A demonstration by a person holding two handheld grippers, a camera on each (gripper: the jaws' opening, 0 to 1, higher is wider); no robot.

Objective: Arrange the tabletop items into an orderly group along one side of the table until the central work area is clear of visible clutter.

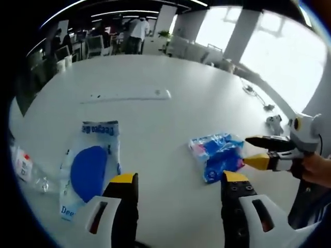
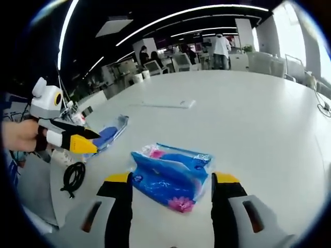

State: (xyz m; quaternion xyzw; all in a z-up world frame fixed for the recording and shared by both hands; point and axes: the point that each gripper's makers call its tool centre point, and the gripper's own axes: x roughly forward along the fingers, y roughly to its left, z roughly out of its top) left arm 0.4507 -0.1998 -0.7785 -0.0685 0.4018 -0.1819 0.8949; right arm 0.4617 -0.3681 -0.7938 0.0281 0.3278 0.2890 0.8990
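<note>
Take the blue and pink packet point(image 2: 171, 177) as your landmark. In the right gripper view your right gripper point(image 2: 171, 182) has its jaws spread wide and released, one yellow-tipped jaw on each side of the packet's near end; whether either tip touches the wrapper you cannot tell. The packet lies flat on the white table point(image 2: 248, 119), its pink-flowered corner nearest you.

Left of the packet in that view, your left gripper point(image 2: 83, 139) comes in, held by a hand point(image 2: 20, 135), its jaws apart and empty. Near the table edge, left of the packet, lies a coiled black cable point(image 2: 73, 178). Beyond the left gripper's tip lies a clear bag with a blue disc inside point(image 2: 107, 135), well apart from the packet. Farther still, past the packet, a long white strip point(image 2: 168, 104) lies flat on the table.

In the left gripper view your left gripper point(image 1: 177, 182) is open with nothing between its jaws, bare table beneath. The packet point(image 1: 217, 155) lies just beyond its right jaw, and the right gripper point(image 1: 261, 151) reaches in beside the packet. The clear bag point(image 1: 90, 165) lies left of the packet, with another small clear wrapper point(image 1: 23, 164) farther left at the table edge. The white strip point(image 1: 129, 95) lies beyond. Past the table, desks and standing people are visible.
</note>
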